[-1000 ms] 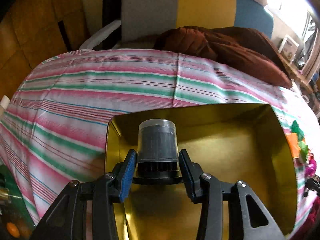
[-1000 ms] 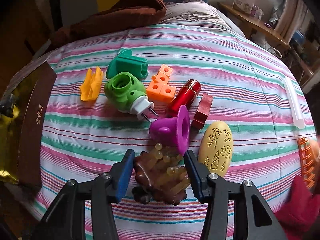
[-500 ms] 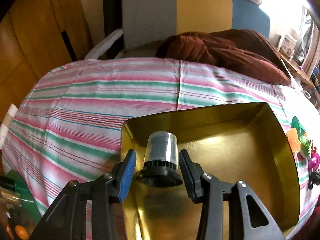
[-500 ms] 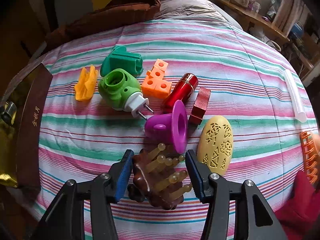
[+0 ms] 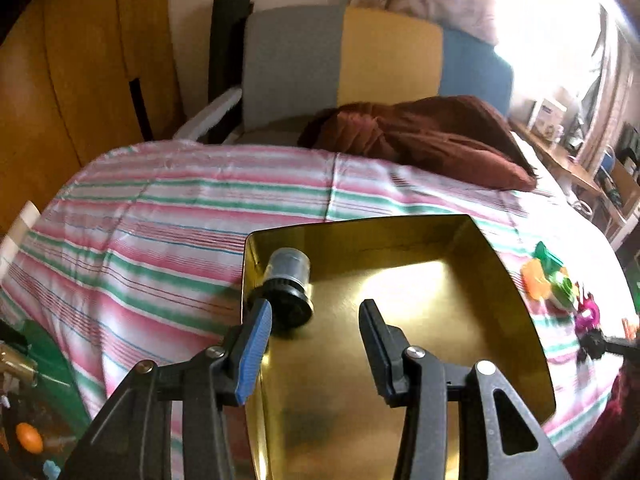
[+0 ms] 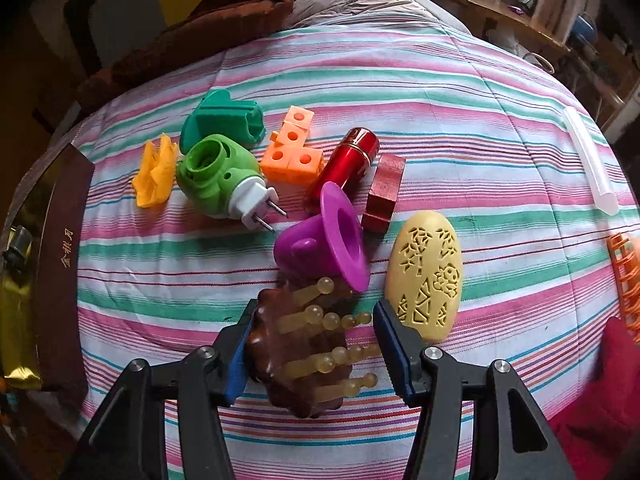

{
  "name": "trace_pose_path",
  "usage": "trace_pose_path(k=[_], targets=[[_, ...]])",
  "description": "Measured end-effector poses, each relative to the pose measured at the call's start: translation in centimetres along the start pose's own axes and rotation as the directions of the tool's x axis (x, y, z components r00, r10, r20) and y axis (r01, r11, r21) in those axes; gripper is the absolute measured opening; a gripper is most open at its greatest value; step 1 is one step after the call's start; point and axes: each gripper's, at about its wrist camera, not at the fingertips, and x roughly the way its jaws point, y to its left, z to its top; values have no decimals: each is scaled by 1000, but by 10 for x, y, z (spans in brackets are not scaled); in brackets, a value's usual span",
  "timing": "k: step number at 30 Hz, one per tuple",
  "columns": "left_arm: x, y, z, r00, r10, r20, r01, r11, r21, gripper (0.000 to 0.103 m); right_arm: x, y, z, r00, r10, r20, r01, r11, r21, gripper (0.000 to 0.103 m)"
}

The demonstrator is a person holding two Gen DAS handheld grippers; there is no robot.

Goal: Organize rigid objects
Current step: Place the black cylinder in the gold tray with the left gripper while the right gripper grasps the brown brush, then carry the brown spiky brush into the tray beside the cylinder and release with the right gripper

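Observation:
In the left wrist view my left gripper (image 5: 316, 320) is open above the gold box (image 5: 520, 292). The black cylinder with a clear cap (image 5: 286, 286) lies in the box's far left corner, touching the left finger's tip. In the right wrist view my right gripper (image 6: 314, 328) is open around a brown massage brush with amber pins (image 6: 308, 344); its left pad touches the brush, the right pad stands apart. Beyond lie a purple funnel (image 6: 324, 248), yellow oval (image 6: 426, 276), red cylinder (image 6: 346, 164), red block (image 6: 384, 192), orange cubes (image 6: 294, 152), green plug (image 6: 216, 176), yellow piece (image 6: 154, 172) and dark green piece (image 6: 222, 120).
All sits on a striped bedspread (image 6: 440, 92). A brown blanket (image 5: 420, 136) lies at the far side. The box's brown lid (image 6: 60, 260) stands at the left in the right wrist view. A white tube (image 6: 590, 164) and an orange comb (image 6: 626, 276) lie at the right.
My left gripper has opened and let go of the black cylinder, which now lies in the box's corner; the gripper has drawn back. My right gripper has stayed around the brush, which has tilted up slightly.

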Motion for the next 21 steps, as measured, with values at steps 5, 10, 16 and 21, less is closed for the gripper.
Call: trace_pose_path(k=[5, 10, 16, 21], targets=[[-29, -15, -30, 1000, -14, 25, 13, 1000, 27, 46, 1, 5, -2, 999, -39, -4, 39, 999, -35, 51], [-39, -22, -56, 1000, -25, -1, 25, 1000, 4, 46, -4, 18, -4, 999, -24, 25, 26, 996, -88, 50], [-58, -32, -72, 998, 49, 46, -50, 999, 18, 46, -4, 58, -15, 999, 31, 34, -21, 964, -264, 50], [-71, -32, -77, 995, 70, 71, -71, 997, 5, 46, 0, 71, -20, 999, -4, 39, 16, 946, -322, 49]])
